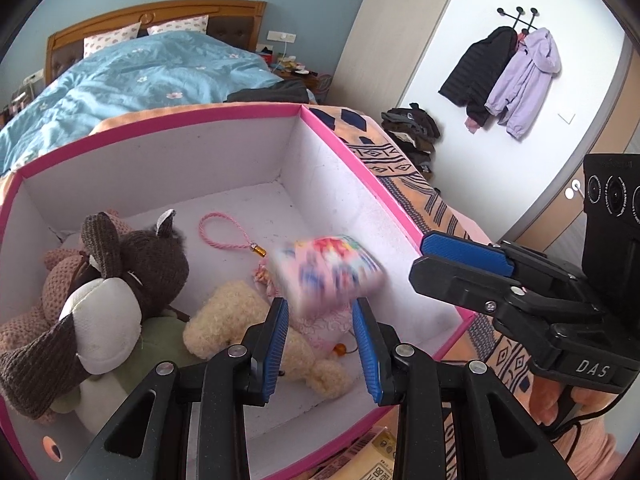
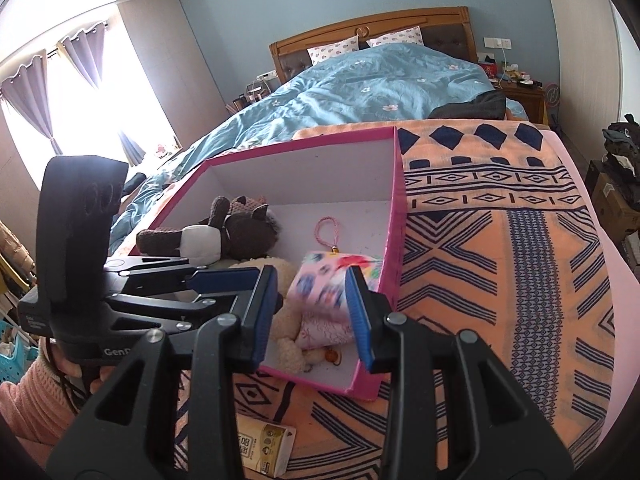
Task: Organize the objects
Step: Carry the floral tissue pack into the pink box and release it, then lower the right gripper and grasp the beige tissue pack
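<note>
Left wrist view: left gripper (image 1: 320, 344) spread wide, a motion-blurred pink patterned pouch (image 1: 328, 272) just beyond its fingertips inside the pink box (image 1: 360, 152). Right gripper (image 2: 312, 312) also spread, holding nothing.

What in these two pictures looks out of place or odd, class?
The pink patterned pouch is smeared with motion blur above the toys in the pink box, apparently mid-fall; neither open gripper, left nor right, holds it. A yellow packet lies outside the box.

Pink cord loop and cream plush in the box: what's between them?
In the left wrist view, a blurred pink patterned pouch lies between the pink cord loop and the cream plush.
</note>
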Tool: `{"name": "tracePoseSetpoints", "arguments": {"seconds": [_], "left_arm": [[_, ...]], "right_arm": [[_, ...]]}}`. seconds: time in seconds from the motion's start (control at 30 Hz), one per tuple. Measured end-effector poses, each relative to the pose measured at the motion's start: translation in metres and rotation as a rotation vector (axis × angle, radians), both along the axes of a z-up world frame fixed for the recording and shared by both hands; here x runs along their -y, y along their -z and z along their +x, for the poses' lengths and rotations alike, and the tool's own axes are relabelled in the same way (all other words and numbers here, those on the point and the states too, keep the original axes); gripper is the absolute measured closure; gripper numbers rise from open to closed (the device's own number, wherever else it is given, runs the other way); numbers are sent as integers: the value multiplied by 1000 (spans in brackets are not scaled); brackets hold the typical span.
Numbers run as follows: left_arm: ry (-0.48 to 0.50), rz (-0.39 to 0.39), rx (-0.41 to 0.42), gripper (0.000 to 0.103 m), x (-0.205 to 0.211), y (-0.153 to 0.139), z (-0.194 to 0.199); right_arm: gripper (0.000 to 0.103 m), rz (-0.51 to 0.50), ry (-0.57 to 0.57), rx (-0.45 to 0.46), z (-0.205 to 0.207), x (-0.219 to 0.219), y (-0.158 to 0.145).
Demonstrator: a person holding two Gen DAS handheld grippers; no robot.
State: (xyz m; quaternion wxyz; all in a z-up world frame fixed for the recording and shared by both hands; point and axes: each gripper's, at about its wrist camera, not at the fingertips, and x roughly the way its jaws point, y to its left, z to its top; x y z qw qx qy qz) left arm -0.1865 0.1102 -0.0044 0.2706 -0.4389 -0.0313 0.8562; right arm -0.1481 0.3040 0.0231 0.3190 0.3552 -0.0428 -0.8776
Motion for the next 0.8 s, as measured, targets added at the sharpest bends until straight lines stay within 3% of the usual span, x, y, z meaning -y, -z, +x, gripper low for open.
{"name": "tracePoseSetpoints", "arguments": {"seconds": [0.2,0.63,0.8], "left_arm": [[8,12,-56,67,6,-8,17],[39,72,-229,45,37,-41,93],[45,83,-222,41,48,-32,119]], "right_arm": [[66,-9,-18,-11,11,-4,-1],[60,-97,-128,-48,67,-16,-16],[58,-102,-168,-53,90,-16,-12]]}}
